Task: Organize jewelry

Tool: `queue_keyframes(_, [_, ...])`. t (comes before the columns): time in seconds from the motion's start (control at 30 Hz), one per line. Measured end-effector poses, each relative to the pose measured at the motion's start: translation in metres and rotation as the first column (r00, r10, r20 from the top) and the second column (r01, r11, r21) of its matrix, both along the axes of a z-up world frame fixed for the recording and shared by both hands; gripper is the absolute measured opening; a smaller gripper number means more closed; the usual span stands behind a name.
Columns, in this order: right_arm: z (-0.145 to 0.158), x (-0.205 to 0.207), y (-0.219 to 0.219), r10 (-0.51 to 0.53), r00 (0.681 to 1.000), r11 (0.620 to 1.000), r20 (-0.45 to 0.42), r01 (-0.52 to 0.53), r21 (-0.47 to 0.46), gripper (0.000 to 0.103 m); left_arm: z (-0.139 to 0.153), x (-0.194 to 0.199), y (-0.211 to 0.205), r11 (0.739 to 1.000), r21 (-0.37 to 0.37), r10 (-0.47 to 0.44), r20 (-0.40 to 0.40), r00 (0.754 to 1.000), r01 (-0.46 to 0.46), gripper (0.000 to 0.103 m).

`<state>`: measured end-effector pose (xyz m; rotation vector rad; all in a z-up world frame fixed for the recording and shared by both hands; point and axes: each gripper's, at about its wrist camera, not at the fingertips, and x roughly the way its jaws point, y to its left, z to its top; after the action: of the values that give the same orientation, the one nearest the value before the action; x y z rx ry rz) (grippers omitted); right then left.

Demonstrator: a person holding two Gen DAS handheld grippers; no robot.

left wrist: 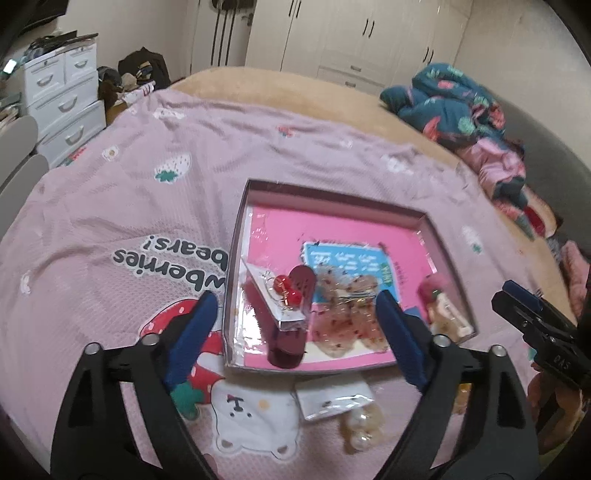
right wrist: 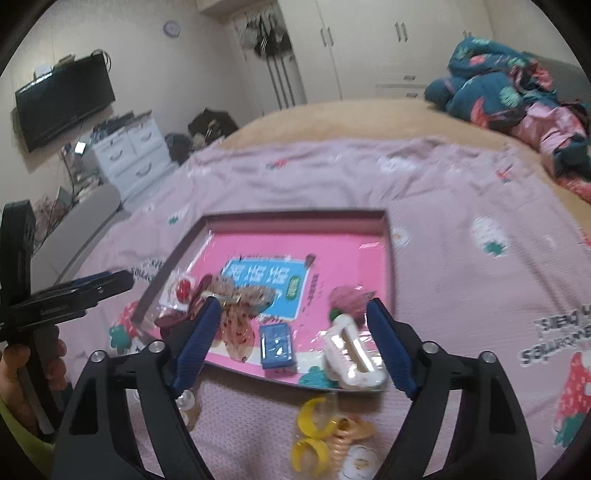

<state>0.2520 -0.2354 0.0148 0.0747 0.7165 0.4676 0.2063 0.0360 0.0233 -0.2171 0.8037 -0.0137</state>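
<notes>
A shallow box (left wrist: 236,258) with a pink floor is seen lying on a pink bedspread (left wrist: 110,206) printed with strawberries and bears, spread over a bed. Jewelry and hair pieces are gathered along the box's near side. At its left end a card of red earrings (left wrist: 282,291) is propped on a dark red clip (left wrist: 286,349); beside these a clear bow (left wrist: 343,314) with red specks is laid. A small blue box (right wrist: 277,347) is seen in the right wrist view, near the front edge, and further right a cream hair claw (right wrist: 352,354) is resting partly over the box's near rim, with a pink fuzzy piece (right wrist: 347,301) just behind it. A blue printed label (right wrist: 266,282) is shown on the box floor behind these things.

Outside the box, on the bedspread in front of it, a packet with pearly beads (left wrist: 354,417) is found, and yellow rings with a coiled hair tie (right wrist: 325,432) are lying close by, in clear wrap.

The left gripper (left wrist: 295,328) is held above the near left part of the box, jaws released, nothing gripped between the blue pads. The right gripper (right wrist: 291,332) is held over the near right part, jaws likewise spread wide and empty. Each gripper is visible at the edge of the other's view; a hand (right wrist: 22,369) is glimpsed on the left one's handle.

Further off, crumpled teal and pink bedding (left wrist: 458,103) is heaped at the bed's far right. White drawers (left wrist: 62,99), wardrobes (left wrist: 332,33) and a wall television (right wrist: 62,107) are standing beyond.
</notes>
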Motion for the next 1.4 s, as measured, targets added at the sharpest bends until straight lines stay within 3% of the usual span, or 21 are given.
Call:
queue_keyframes(0.17, [0.021, -0.016, -0.018, -0.041, 0.998, 0.999, 0.057, 0.039, 0.025, 0.086, 0.021, -0.018, -0.003, 1.000, -0.019, 0.001, 0.055, 0.998, 0.000, 0.093])
queue_keyframes(0.43, [0.044, -0.045, -0.040, -0.073, 0.991, 0.996, 0.108, 0.068, 0.056, 0.086, 0.041, -0.045, -0.011, 0.999, -0.028, -0.021, 0.112, 0.993, 0.025, 0.093])
queue_keyframes(0.77, [0.046, -0.071, -0.040, -0.070, 0.991, 0.997, 0.111, 0.066, 0.042, 0.086, 0.036, -0.069, -0.021, 0.998, 0.029, -0.054, 0.116, 0.992, 0.051, 0.093])
queue_keyframes(1.4, [0.031, -0.103, -0.021, -0.029, 0.996, 0.999, 0.083, 0.030, -0.018, 0.086, 0.023, -0.100, -0.022, 0.996, 0.042, -0.078, 0.101, 0.992, 0.074, 0.093])
